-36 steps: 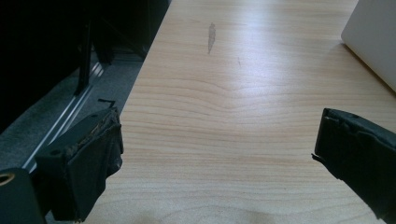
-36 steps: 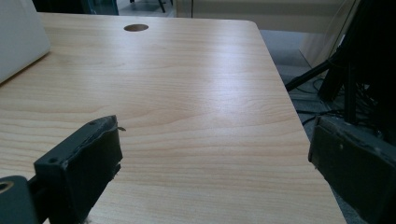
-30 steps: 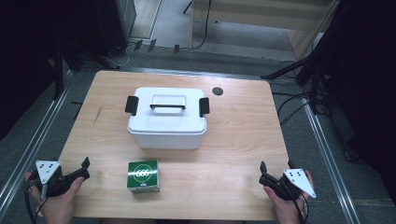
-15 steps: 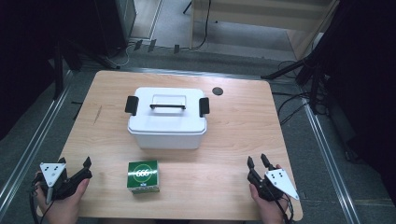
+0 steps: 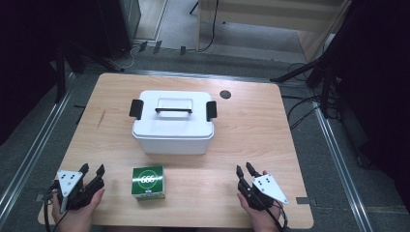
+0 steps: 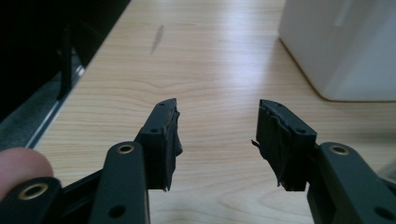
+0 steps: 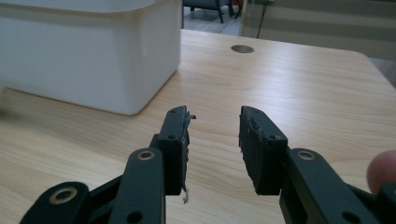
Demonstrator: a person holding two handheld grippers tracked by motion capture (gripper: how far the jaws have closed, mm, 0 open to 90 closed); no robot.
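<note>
Wooden table (image 5: pixel 251 125), lidded white box (image 5: pixel 173 126) centre-frame: left gripper (image 5: pixel 92 170) and right gripper (image 5: pixel 246 169) part-closed, just narrowing, empty; square up to black latches (image 5: pixel 136 108).

I see a white storage box (image 5: pixel 173 130) with a black handle (image 5: pixel 173 110) and black side latches (image 5: pixel 136 108) standing on a light, wood-grain table (image 5: pixel 251 125), which bears a small dark round hole (image 5: pixel 225 94) near its far edge. In front of the storage box sits a small carton (image 5: pixel 148 182), green with a white band and white "666" lettering on top. My left gripper (image 5: pixel 92 170) and right gripper (image 5: pixel 245 169) are both black, each topped with a grey three-cornered plate dotted with dark spots, and brass-coloured rivets shine on their jaw arms in the gripper views.
</note>
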